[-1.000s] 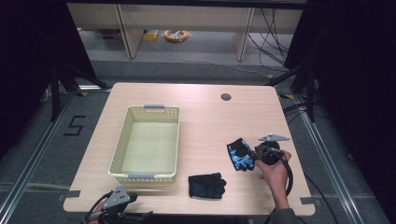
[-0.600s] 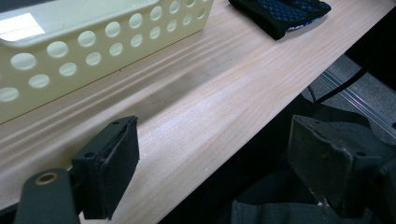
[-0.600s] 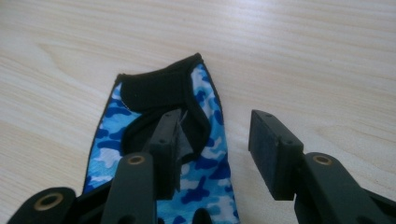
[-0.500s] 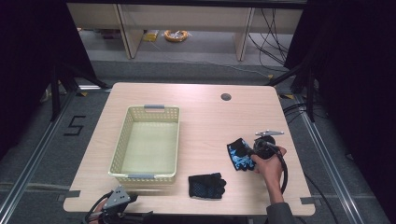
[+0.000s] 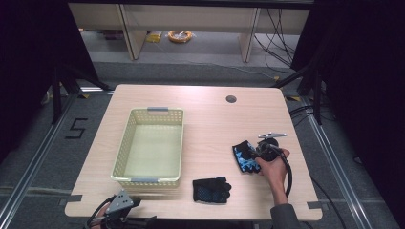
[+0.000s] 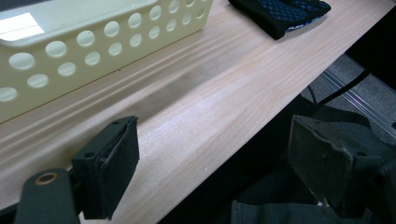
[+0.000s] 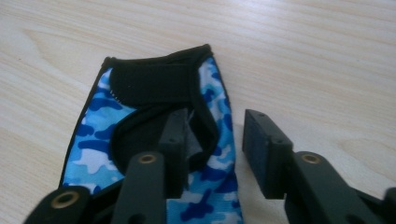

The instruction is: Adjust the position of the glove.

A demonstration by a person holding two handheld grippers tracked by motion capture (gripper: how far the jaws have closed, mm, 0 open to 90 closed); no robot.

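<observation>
**Right tongs poised over the camouflage glove**

High view: the right gripper (image 5: 260, 151) sits at the blue camouflage glove (image 5: 245, 157) on the table (image 5: 210, 124), right of the basket (image 5: 149, 145); a black glove (image 5: 210, 190) lies near the front edge.

Left gripper view: the left gripper (image 6: 212, 168) gapes wide over the table's edge, holding nothing.

Right gripper view: jaws part-open, one on the fabric; closing could pinch only a thin fold and slip. No writing is legible.

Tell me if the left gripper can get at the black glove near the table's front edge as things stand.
Probably yes. The left gripper sits open at the front edge, and bare tabletop lies between it and the black glove; the basket stands off to one side.
</observation>
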